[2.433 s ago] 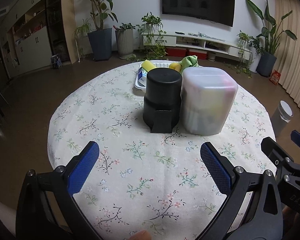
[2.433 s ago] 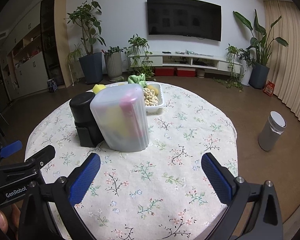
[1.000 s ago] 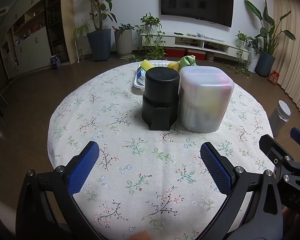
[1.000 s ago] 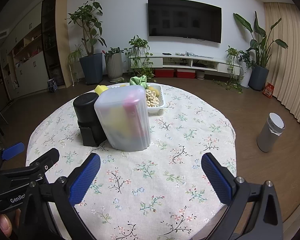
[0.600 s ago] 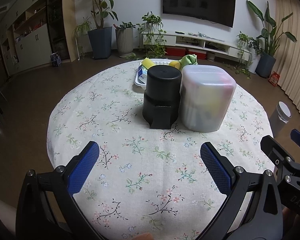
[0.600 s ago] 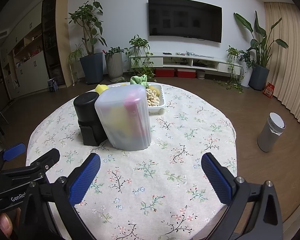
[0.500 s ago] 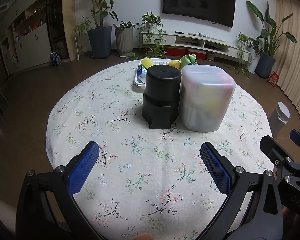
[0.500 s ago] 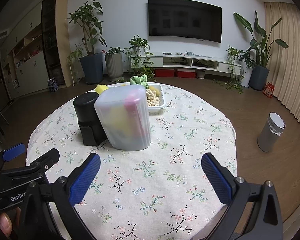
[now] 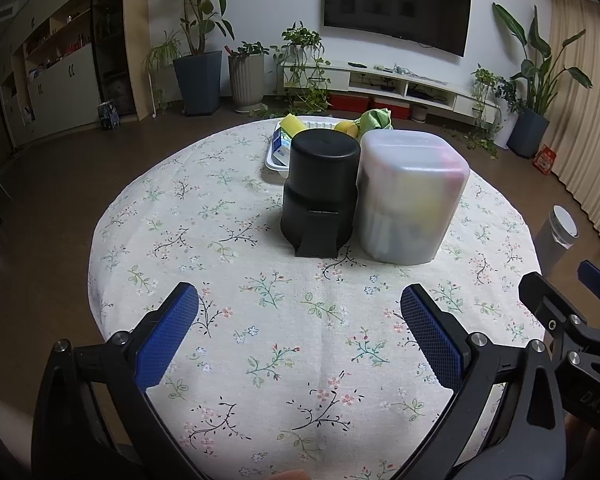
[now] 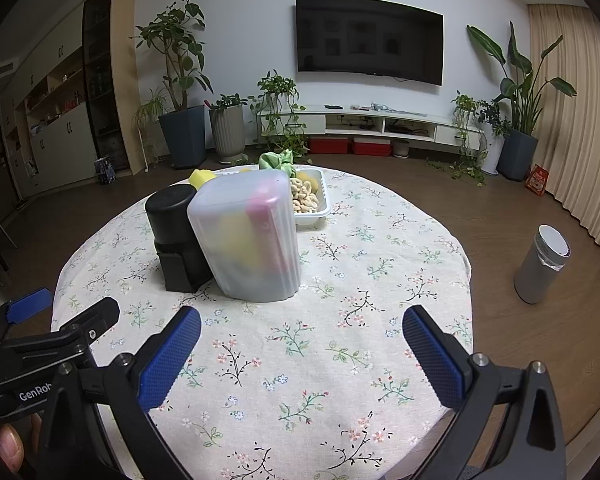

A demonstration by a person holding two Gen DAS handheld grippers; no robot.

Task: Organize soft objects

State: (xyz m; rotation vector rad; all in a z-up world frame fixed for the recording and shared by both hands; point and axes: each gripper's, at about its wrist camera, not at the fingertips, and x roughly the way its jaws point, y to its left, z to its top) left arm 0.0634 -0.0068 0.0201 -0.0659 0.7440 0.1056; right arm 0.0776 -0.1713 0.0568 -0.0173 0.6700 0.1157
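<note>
Left gripper (image 9: 298,322) and right gripper (image 10: 300,340) both spread wide, nothing held, poised over near edge of floral tablecloth (image 9: 284,344). Frosted bin (image 10: 250,240) with yellow and pink soft items inside at table centre, touching black canister (image 9: 320,190). White tray (image 10: 316,210) of soft items just behind.

Frosted plastic container (image 9: 412,200), matt black canister (image 9: 320,188), floral cloth tablecloth (image 9: 260,300)
</note>
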